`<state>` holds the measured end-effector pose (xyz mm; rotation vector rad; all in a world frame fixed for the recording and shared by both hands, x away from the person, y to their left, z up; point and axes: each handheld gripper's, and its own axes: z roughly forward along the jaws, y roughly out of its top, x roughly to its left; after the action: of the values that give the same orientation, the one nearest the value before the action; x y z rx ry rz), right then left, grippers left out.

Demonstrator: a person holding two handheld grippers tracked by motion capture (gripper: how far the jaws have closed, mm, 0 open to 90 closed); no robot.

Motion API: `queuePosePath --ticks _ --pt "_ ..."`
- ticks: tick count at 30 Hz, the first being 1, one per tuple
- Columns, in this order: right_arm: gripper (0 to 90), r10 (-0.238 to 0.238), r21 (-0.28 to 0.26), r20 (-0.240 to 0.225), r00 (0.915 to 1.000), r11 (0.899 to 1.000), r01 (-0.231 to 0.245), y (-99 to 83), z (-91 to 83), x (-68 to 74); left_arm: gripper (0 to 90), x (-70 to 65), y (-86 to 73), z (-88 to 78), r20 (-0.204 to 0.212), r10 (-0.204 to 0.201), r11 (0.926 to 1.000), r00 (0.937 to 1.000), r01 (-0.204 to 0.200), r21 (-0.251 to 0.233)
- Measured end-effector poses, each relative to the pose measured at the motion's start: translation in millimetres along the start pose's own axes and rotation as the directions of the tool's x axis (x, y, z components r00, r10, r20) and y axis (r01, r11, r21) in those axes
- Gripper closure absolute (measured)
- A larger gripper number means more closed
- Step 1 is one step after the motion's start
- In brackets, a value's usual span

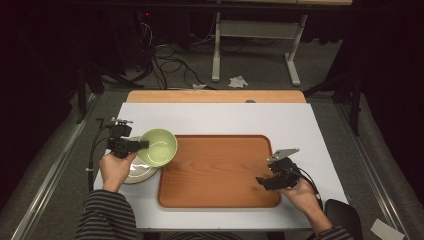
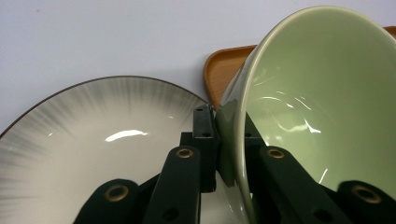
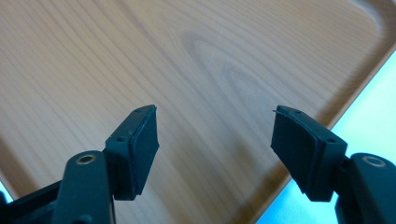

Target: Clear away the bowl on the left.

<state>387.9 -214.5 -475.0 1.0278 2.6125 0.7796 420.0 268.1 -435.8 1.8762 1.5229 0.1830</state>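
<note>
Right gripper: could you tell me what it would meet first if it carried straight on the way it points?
Probably the wooden tray: the right gripper, jaws open and empty, points down at its bare surface.

Ahead of the right hand-held gripper (image 1: 265,181), the wooden tray (image 1: 220,170) lies bare, open room between its parted jaws and on toward the left hand-held gripper (image 1: 142,145). There a tilted green bowl (image 1: 159,147) blocks the way over the tray's near corner, with a grey-rimmed plate (image 2: 88,140) just beneath. Beyond both, the white table (image 1: 220,117) is free.
</note>
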Motion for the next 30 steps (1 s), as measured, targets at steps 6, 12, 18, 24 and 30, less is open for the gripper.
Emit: queuePosePath --ticks 6,12,18,24,30 --pt "33.4 -0.001 0.001 0.000 1.0000 1.000 0.001 -0.2 0.3 0.2 83.6 -16.0 6.0 7.5 0.022 0.039 0.9992 0.9990 -0.039 0.007" --pt "33.4 -0.001 0.003 0.003 1.0000 1.000 0.001 -0.1 0.5 0.5 83.5 -30.7 11.0 15.0 0.047 0.079 0.9965 0.9958 -0.080 0.024" --pt "33.3 -0.005 0.005 0.003 1.0000 1.000 0.005 -0.2 1.0 -0.4 83.5 -51.0 14.5 25.9 0.076 0.136 0.9885 0.9878 -0.140 0.056" --pt "33.3 -0.008 0.006 0.001 1.0000 1.000 0.008 -0.3 1.0 1.1 83.5 -61.5 16.8 34.6 0.105 0.166 0.9823 0.9806 -0.173 0.071" --pt "33.3 -0.006 0.008 0.000 1.0000 1.000 0.006 -0.3 1.2 0.4 83.4 -70.5 20.0 40.4 0.111 0.197 0.9744 0.9741 -0.207 0.088"
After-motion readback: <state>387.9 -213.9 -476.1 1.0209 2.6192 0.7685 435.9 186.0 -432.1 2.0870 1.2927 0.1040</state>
